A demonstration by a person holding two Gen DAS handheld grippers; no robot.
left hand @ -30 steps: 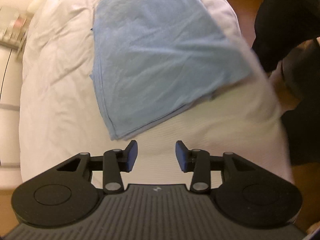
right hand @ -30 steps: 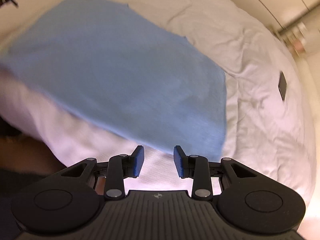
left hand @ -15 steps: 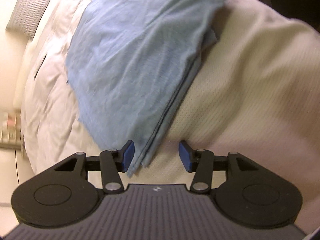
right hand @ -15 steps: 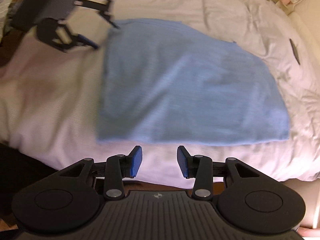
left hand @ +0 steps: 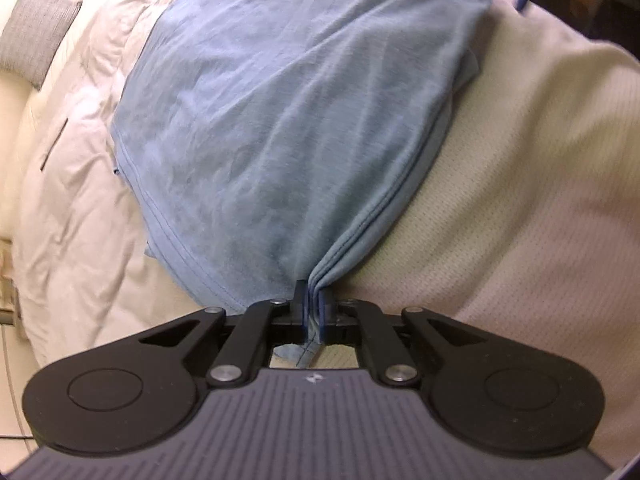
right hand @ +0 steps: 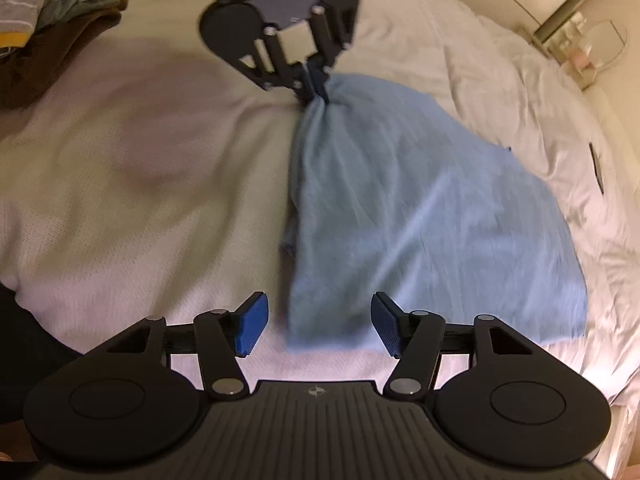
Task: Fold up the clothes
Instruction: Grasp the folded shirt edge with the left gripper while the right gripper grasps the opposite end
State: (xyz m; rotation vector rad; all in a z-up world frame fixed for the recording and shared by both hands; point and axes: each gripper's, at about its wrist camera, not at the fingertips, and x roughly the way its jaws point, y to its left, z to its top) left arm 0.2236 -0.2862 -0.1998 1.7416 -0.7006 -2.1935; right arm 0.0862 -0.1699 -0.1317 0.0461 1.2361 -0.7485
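Observation:
A folded light blue garment [left hand: 288,120] lies on the white bed. My left gripper [left hand: 314,312] is shut on one corner of it, and the layered hems bunch between the jaws. The right wrist view shows that same left gripper [right hand: 314,82] pinching the far corner of the blue garment [right hand: 420,216], which is pulled into a peak there. My right gripper [right hand: 316,330] is open wide at the near corner of the garment, with the cloth's edge lying between its blue pads [right hand: 252,324] and nothing gripped.
White bedding [right hand: 140,184] spreads to the left of the garment. A pile of dark and patterned clothes [right hand: 44,20] sits at the far left. A grey pillow [left hand: 36,36] lies at the bed's head. A small dark object [right hand: 596,164] rests on the duvet at right.
My left gripper closed on the garment's corner, where it stood open half a second ago. My right gripper opened wider and came up to the near corner.

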